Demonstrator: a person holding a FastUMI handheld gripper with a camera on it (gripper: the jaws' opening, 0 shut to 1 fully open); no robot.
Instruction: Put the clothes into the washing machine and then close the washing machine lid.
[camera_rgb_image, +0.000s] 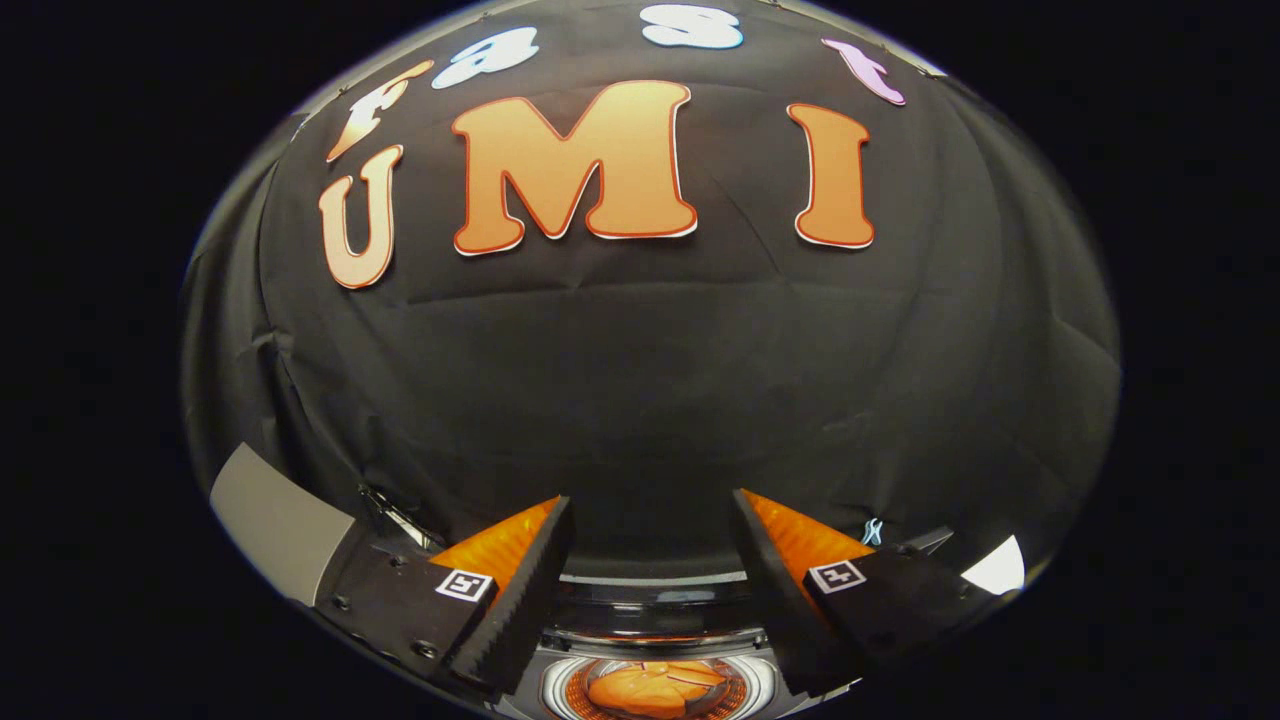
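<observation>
Two gripper (650, 560) fingers stand apart, holding nothing, above the washer (655, 640). Left of the washer sits a grey panel (280, 520). Clothes (650, 688) lie in its drum, below the fingers. Risk: a lid swung down carelessly could trap cloth at the rim.

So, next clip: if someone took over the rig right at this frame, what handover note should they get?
Gripper: open, fingers spread wide with nothing between them, pointing at the booth's black cloth wall.
Washing machine: just below and between the fingers; its round opening shows with an orange item lying inside, which looks like the clothes.
Lid: a dark curved band just beyond the opening may be it; it looks not closed, since the drum is in plain sight.
Done: clothes appear to be in the drum.
Left: close the lid.
</observation>
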